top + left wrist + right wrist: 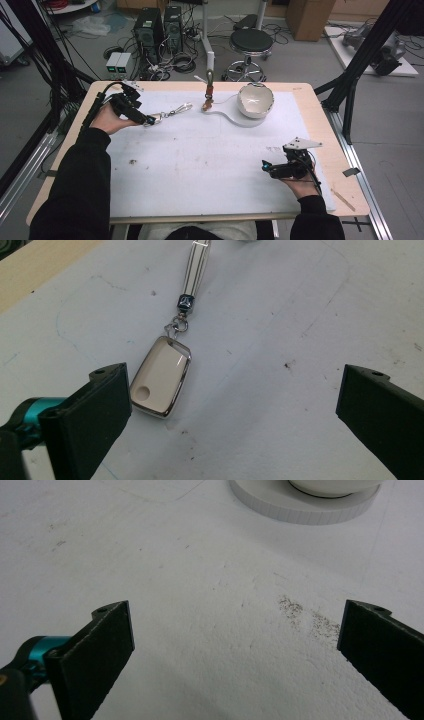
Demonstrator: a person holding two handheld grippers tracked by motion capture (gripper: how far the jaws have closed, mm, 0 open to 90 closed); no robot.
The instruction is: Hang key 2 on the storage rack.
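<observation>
1. Left tool [148, 120]: we are holding it at the far-left part of the tabletop [200, 165], with its jaws spread wide and gripping nothing. In the left gripper view the key fob [161, 376] is lying flat on the white surface, just beside the left jaw and touching neither pad as far as we can judge.

2. Right tool [264, 165]: we are resting it at the near-right part of the tabletop, well apart from the fob. Its jaws are also standing wide apart over bare, speckled surface.

3. Progress: we are judging the work to be at its start. The left tool is lining up on the fob, but no grasp is being made yet; closing on the fob, lifting it and carrying it are all remaining. Where it is meant to go we cannot tell, though a white bowl [255, 100] is sitting on a round base at the far side.

4. Orientation: the fob and its metal strap [196, 266] are forming one line. In the high view this long axis is running left to right, tilting slightly away, with the fob body at the left end by the tool and the strap trailing towards the table's middle.
</observation>
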